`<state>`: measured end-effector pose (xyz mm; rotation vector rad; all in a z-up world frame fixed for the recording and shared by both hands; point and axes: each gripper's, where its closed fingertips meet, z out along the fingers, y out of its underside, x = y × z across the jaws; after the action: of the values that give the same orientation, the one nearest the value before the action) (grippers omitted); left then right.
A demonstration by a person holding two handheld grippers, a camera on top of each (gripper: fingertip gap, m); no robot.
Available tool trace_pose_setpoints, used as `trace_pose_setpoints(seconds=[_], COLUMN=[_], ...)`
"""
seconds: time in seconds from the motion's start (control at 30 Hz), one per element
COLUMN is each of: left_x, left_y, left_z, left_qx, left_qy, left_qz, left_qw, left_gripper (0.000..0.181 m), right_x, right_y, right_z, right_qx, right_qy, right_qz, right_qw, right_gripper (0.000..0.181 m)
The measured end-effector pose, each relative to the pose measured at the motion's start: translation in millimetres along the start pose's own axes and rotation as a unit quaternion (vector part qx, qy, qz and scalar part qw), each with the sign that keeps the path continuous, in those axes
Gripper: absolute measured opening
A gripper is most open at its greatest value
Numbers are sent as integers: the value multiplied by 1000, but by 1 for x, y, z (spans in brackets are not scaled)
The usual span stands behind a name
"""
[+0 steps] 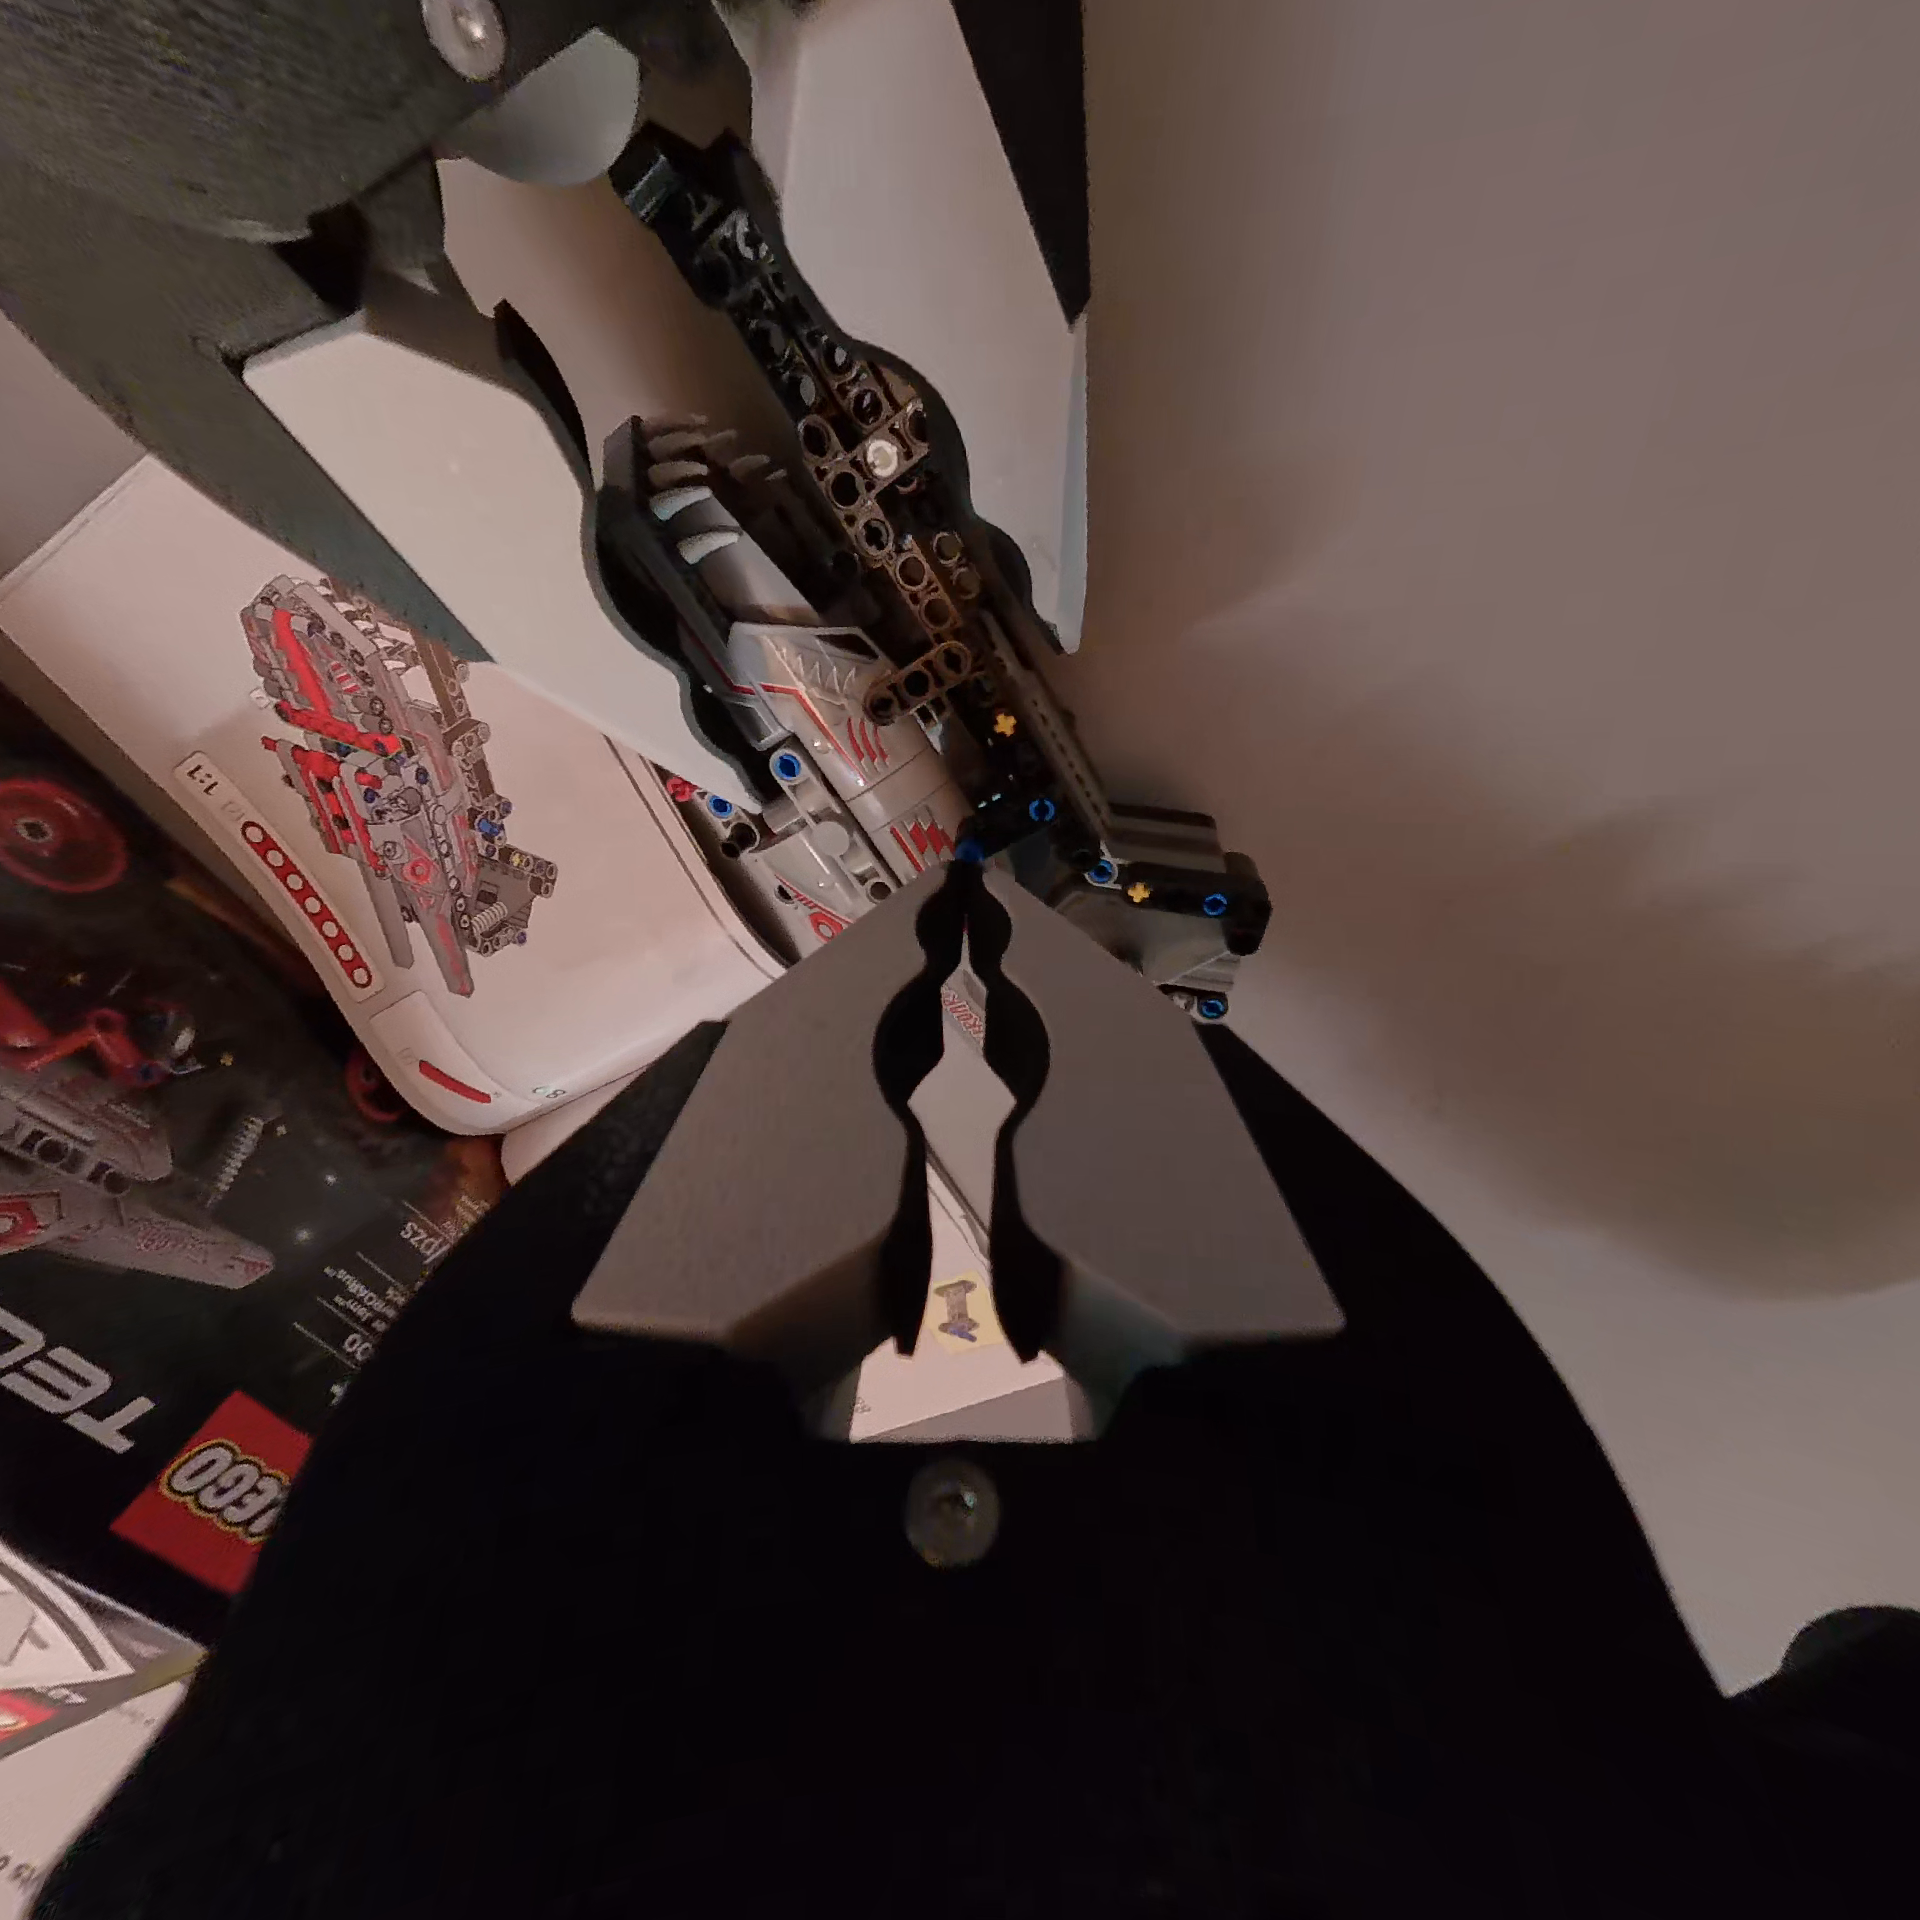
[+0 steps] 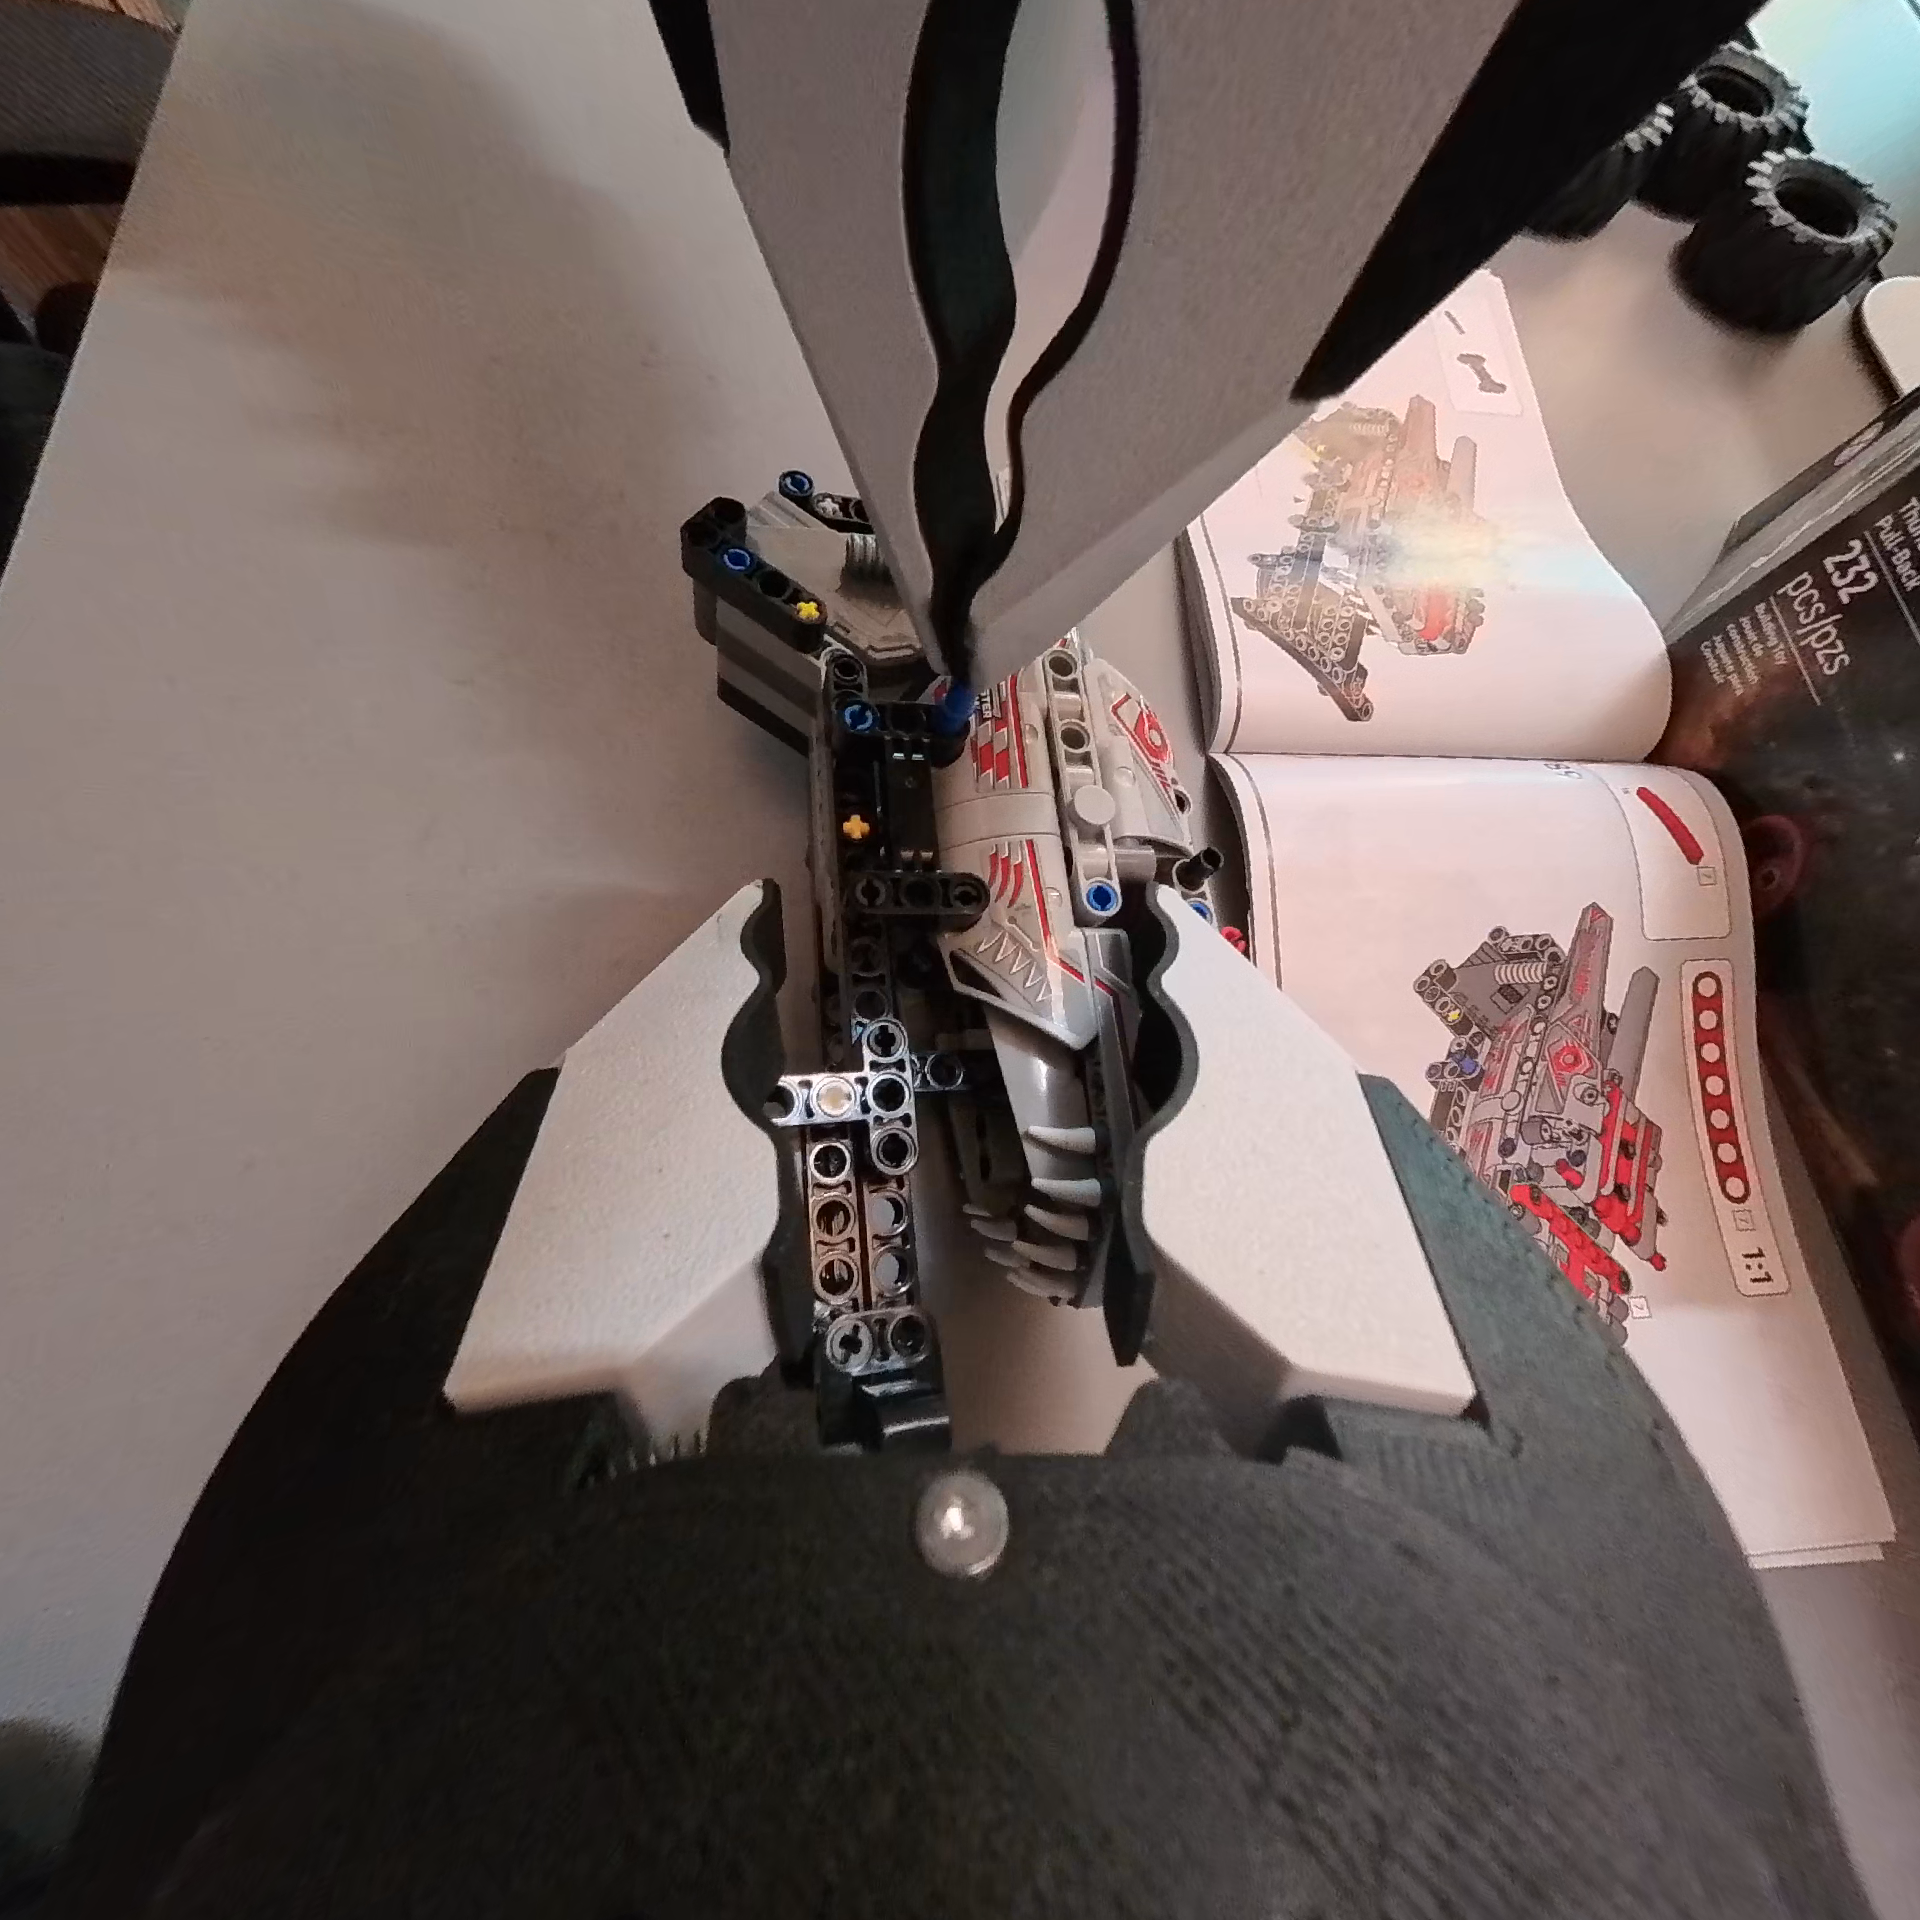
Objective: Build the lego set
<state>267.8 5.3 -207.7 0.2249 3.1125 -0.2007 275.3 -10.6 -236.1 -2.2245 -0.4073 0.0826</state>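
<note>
A grey, black and red lego model (image 2: 1013,831) lies on the white table (image 2: 364,623). My right gripper (image 2: 961,914) is shut on its rear part, one finger on each side. My left gripper (image 1: 964,883) is shut on a small blue pin (image 1: 968,852) and holds it against a black beam of the model (image 1: 831,707). In the right wrist view the left gripper (image 2: 956,665) comes in from the top, and the blue pin (image 2: 954,709) touches the black beam. The right gripper (image 1: 883,675) shows at the top of the left wrist view, around the model.
An open instruction booklet (image 2: 1455,1039) lies right beside the model; it also shows in the left wrist view (image 1: 416,831). The dark lego box (image 2: 1818,675) lies beyond it. Black tyres (image 2: 1766,208) stand at the far right corner. My hands' fingertips stand some 4 cm from each other.
</note>
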Motion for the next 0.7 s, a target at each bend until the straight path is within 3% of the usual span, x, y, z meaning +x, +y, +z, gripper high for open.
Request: trace_pose_setpoints(seconds=[0.7], left_x=[1], left_y=[-2], left_z=[1], left_qx=[-37], left_qy=[3], left_qz=[37], left_qw=[999], left_gripper=[0], right_x=[0], right_y=[-1], right_z=[0], right_qx=[8], right_qy=[5], right_qz=[-1], right_qw=[1000], right_gripper=[65])
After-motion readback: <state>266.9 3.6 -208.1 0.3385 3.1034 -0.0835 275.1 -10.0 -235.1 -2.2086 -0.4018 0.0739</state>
